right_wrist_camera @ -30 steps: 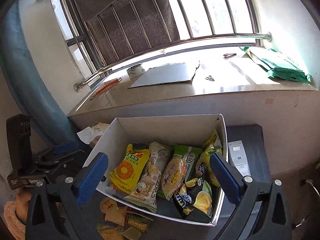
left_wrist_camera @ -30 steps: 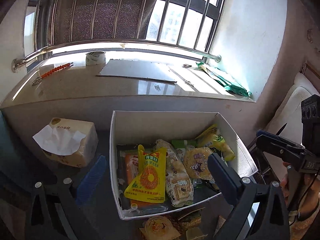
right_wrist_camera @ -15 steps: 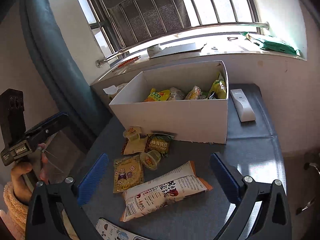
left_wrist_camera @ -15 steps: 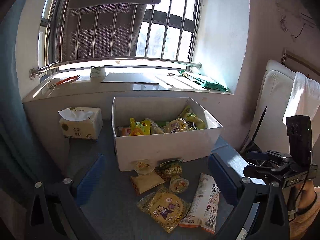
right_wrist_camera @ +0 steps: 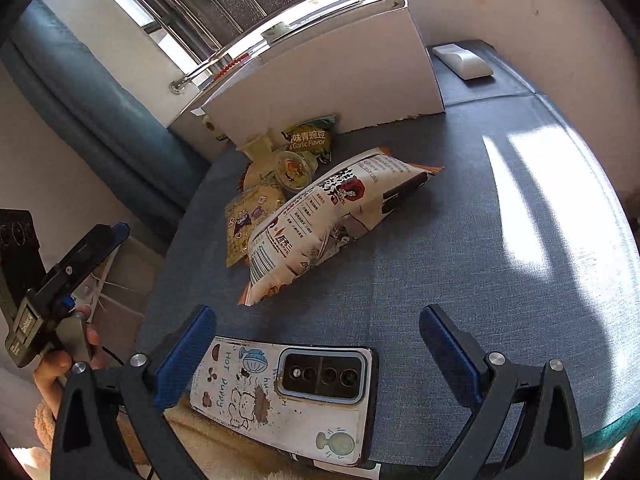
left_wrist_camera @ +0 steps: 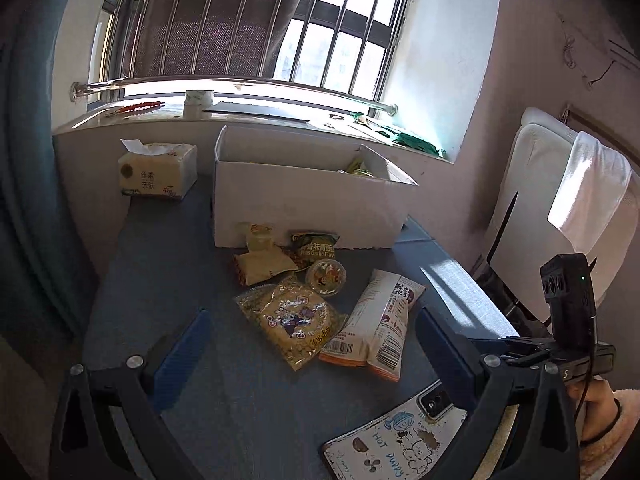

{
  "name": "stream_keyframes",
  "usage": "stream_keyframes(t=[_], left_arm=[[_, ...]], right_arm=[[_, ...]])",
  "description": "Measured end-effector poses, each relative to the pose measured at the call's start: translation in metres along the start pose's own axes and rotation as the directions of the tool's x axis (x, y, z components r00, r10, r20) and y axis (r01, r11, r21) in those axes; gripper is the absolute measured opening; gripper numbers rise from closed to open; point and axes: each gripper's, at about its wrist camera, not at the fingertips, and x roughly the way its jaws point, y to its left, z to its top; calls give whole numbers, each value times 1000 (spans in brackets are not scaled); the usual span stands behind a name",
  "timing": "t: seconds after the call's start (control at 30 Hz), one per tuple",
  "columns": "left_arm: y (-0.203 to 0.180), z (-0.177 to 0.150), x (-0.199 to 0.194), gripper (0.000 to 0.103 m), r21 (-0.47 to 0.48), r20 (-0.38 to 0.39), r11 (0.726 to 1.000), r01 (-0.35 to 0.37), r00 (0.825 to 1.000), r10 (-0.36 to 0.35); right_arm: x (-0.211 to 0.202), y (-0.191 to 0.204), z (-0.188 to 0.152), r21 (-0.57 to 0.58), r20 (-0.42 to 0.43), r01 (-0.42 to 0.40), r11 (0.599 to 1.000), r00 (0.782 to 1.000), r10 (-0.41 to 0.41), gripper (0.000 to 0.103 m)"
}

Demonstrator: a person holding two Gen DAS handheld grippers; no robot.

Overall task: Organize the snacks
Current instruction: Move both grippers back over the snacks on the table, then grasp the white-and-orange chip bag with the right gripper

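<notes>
A white cardboard box (left_wrist_camera: 304,208) with snacks inside stands at the back of the blue surface; it also shows in the right wrist view (right_wrist_camera: 340,76). In front of it lie loose snacks: a long white chip bag (left_wrist_camera: 376,324) (right_wrist_camera: 320,220), a yellow clear packet (left_wrist_camera: 292,320) (right_wrist_camera: 248,220), a jelly cup (left_wrist_camera: 326,276) (right_wrist_camera: 293,170), a green garlic-pea bag (left_wrist_camera: 316,246) (right_wrist_camera: 310,138) and a tan packet (left_wrist_camera: 262,266). My left gripper (left_wrist_camera: 312,356) is open and empty, low and back from the snacks. My right gripper (right_wrist_camera: 316,348) is open and empty over a phone.
A phone in a cartoon case (right_wrist_camera: 292,392) (left_wrist_camera: 396,444) lies at the near edge. A tissue pack (left_wrist_camera: 158,172) stands left of the box. A white remote (right_wrist_camera: 462,62) lies right of the box. A windowsill (left_wrist_camera: 256,114) runs behind. A white chair (left_wrist_camera: 560,208) stands at right.
Both grippers have pulled back and down from above the box to the near edge. The box interior is now mostly hidden, and the loose snacks and phone have come into view.
</notes>
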Motion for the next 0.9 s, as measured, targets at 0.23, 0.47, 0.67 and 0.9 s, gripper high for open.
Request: stream_keyframes(t=[0.23,0.47,0.67,0.9], left_arm=[[11,-3,-1,103,-39,-2,999,10,1000,-10],[26,-10,-1,103,-81,-11,997,2,1000,-3],[30,-13,1,103,-89,-16,996,-3,1000,2],[31,-16,10,103,-88,-52,996,-10,999,5]], right_arm=[[45,5,36,19,-86,15,1000,996,-13,103],[79,10,78,-30,-139,110,993,984,-113,103],[98,21,97,-115,-196,146,983,966,-167,103],[97,32,86,-290,-148,267,919,936,-319,63]])
